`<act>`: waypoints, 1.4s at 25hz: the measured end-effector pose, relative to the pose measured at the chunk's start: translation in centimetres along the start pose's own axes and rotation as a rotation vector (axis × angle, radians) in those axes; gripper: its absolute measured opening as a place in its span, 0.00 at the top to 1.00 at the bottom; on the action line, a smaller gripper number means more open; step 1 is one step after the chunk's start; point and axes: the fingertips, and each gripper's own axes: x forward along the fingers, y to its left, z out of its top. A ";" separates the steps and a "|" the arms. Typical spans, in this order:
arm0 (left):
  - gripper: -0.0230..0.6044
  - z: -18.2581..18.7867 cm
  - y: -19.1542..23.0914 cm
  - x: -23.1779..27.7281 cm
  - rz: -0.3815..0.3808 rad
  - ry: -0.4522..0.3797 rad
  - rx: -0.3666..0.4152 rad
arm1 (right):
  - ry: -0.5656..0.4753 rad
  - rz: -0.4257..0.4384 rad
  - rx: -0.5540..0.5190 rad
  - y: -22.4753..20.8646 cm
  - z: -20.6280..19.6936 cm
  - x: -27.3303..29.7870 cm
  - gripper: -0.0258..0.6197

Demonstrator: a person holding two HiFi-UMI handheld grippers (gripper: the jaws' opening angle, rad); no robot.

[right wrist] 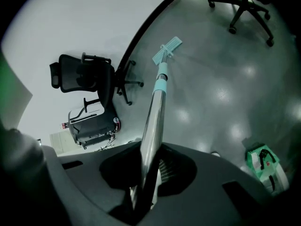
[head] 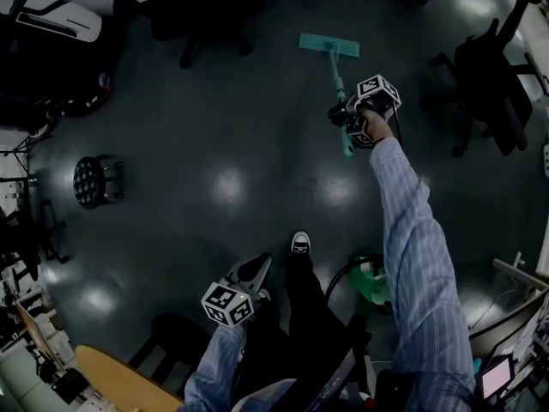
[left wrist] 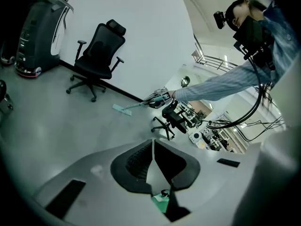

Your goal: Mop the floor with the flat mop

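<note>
Right gripper (head: 345, 115), held out at arm's length on the far right, has its jaws clamped on the metal handle (right wrist: 155, 112) of the flat mop (head: 328, 47). The mop's teal head lies flat on the dark floor (head: 214, 144), far from the person. Left gripper (left wrist: 152, 157) is held low near the person's shoe (head: 299, 244), jaw tips together with nothing between them.

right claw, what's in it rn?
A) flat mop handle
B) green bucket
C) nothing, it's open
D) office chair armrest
A: in the right gripper view the right claw is shut on the flat mop handle, and the pole runs out from between its jaws to the teal mop head on the floor.
</note>
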 end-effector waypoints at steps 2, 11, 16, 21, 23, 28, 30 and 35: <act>0.94 0.0 0.1 0.2 0.000 -0.005 0.003 | -0.012 -0.009 0.004 -0.5 -0.3 0.6 0.84; 0.94 2.2 -2.7 -0.9 -0.056 -0.050 0.027 | 0.009 -0.010 0.026 -3.3 -6.8 0.2 0.85; 0.94 1.5 -4.5 -3.3 -0.087 -0.054 0.072 | 0.041 -0.024 0.028 -6.8 -14.0 -1.2 0.85; 0.94 0.6 -6.3 -6.9 -0.104 -0.061 0.129 | 0.087 -0.037 0.030 -10.6 -23.1 -2.0 0.85; 0.94 0.0 -6.8 -8.6 -0.103 -0.071 0.139 | 0.096 -0.028 0.045 -11.9 -26.8 -2.2 0.85; 0.94 -3.0 -7.8 -14.2 -0.106 -0.084 0.163 | 0.092 0.021 0.101 -14.3 -36.6 -1.7 0.85; 0.94 -4.6 -8.4 -17.3 -0.104 -0.084 0.168 | 0.093 0.037 0.131 -15.4 -41.5 -1.4 0.85; 0.94 -6.9 -9.7 -23.3 -0.128 -0.115 0.201 | 0.094 0.035 0.157 -17.7 -51.2 -1.7 0.85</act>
